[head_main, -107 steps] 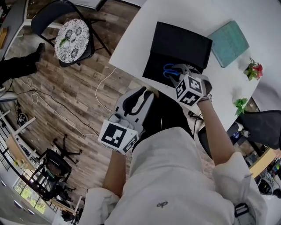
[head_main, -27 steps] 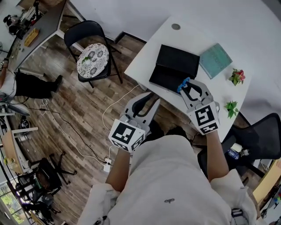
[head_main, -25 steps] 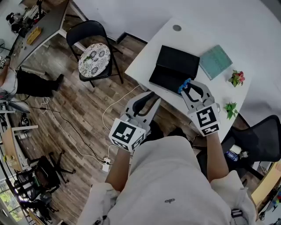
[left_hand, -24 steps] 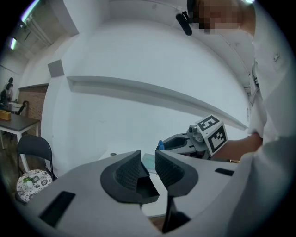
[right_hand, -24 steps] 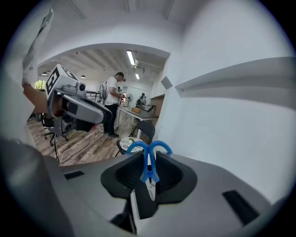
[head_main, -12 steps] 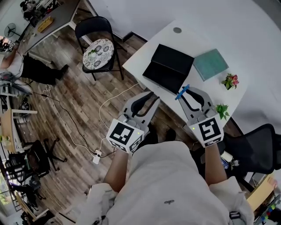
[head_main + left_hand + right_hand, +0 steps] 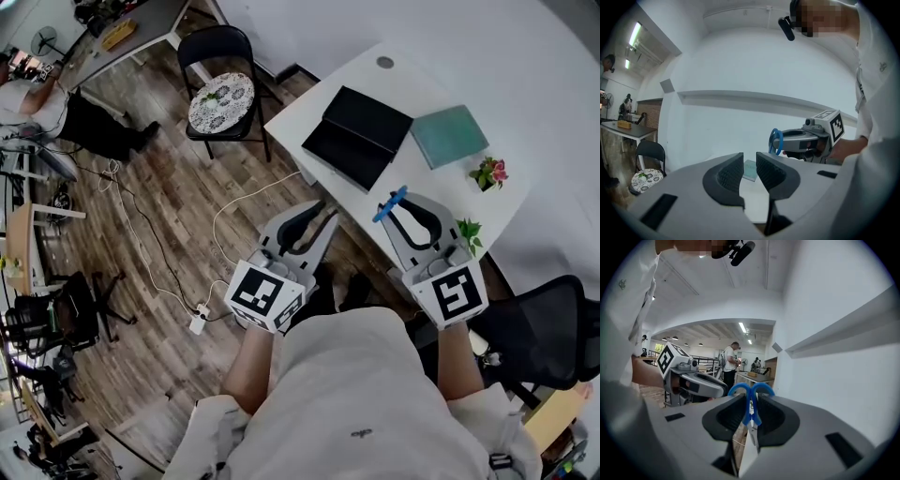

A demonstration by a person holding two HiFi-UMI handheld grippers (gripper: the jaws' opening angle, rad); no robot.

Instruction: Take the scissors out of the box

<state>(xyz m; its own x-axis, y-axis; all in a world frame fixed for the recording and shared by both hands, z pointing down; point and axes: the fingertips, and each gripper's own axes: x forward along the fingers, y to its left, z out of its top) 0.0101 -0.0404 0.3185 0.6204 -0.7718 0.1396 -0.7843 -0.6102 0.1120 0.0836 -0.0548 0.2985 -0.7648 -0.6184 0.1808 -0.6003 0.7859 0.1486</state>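
My right gripper (image 7: 397, 199) is shut on the blue-handled scissors (image 7: 390, 203) and holds them in the air, off the near edge of the white table (image 7: 412, 84). In the right gripper view the blue loops (image 7: 751, 392) stick up between the pads, blades pointing back toward the camera. The black box (image 7: 356, 136) lies open on the table, well ahead of both grippers. My left gripper (image 7: 317, 211) hovers over the wooden floor beside the table. Its pads (image 7: 732, 172) stand a narrow gap apart with nothing between them. The left gripper view also shows the scissors (image 7: 775, 140) to its right.
A teal book (image 7: 448, 136) lies right of the box, with two small plants (image 7: 487, 173) near the table's right edge. A black chair with a patterned cushion (image 7: 222, 98) stands left of the table. A white cable (image 7: 225, 220) runs over the floor. A black office chair (image 7: 548, 323) is at my right.
Both grippers have drawn back from the table and risen. The scissors came away from the box with the right gripper and now hang off the table's near edge.
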